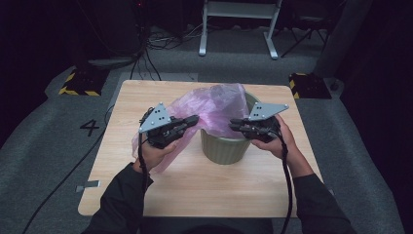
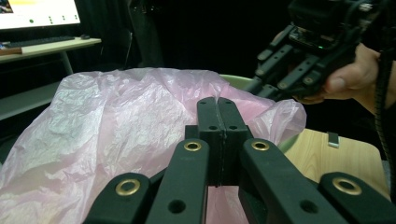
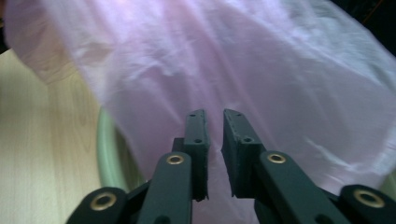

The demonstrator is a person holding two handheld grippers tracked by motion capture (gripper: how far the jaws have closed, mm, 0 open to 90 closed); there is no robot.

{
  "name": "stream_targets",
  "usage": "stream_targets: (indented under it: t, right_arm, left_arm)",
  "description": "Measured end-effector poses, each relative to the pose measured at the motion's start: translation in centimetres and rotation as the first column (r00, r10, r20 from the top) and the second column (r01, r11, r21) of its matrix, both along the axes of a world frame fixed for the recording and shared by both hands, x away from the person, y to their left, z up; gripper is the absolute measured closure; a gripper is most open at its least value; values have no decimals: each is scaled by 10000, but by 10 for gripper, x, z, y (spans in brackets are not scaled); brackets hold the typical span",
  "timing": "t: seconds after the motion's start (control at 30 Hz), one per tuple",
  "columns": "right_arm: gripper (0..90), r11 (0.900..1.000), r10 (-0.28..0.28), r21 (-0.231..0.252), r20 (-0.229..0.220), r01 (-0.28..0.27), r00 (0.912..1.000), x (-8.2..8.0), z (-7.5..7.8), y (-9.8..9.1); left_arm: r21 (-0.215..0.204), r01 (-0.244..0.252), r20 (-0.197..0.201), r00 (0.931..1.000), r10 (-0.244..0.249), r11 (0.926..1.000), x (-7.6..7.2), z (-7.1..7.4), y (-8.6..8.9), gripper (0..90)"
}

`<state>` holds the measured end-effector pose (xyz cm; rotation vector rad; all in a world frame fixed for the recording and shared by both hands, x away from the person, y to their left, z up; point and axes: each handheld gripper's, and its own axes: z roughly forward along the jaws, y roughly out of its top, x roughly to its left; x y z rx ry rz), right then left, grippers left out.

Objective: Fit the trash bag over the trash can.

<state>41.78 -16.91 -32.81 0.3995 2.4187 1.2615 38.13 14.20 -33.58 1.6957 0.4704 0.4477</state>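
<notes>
A pale green bin point(image 1: 224, 148) stands on the middle of the wooden table point(image 1: 195, 190). A thin pink plastic bag point(image 1: 214, 105) lies crumpled over its mouth and hangs down past its left side. My left gripper point(image 1: 196, 118) is at the bin's left rim, its jaws point(image 2: 217, 103) pressed together on the bag point(image 2: 116, 116). My right gripper point(image 1: 233, 125) is at the bin's right rim and points left at the bag. Its jaws point(image 3: 214, 114) stand a narrow gap apart above the bin's rim point(image 3: 106, 154), with the bag point(image 3: 233, 60) just beyond them.
The table's far edge runs close behind the bin. On the grey carpet beyond are a white desk frame point(image 1: 238, 24), two yellow-and-black striped blocks point(image 1: 80, 83) point(image 1: 309, 85) and loose cables. A small grey tab point(image 1: 88, 185) sticks out at the table's left edge.
</notes>
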Motion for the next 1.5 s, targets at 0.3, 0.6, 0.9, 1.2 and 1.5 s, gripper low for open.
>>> stream_targets:
  t: [0.3,0.6,0.9,1.2,1.5]
  right_arm:
    - [272,9966,51,825,324,-77,9995,-8,6,-2]
    - [752,9989,-329,350,588,309,9977,-2,7,17]
    - [900,9985,-522,188,280,517,9982,2,0,19]
    - [900,9968,-720,366,85,717,9974,2,-2,16]
    - [900,9960,-720,523,-72,723,9974,2,-1,17]
  left_arm:
    - [143,119,-234,9997,-115,9998,14,-3,-14,900]
    - [255,382,-384,9986,-372,9989,14,-6,-22,900]
    - [96,173,-853,9962,-164,9998,5,-5,-9,638]
    - [2182,-981,-1223,9843,1269,9710,-39,-21,-5,154]
    - [3190,-1197,-1791,9665,1838,9402,-40,-60,-30,155]
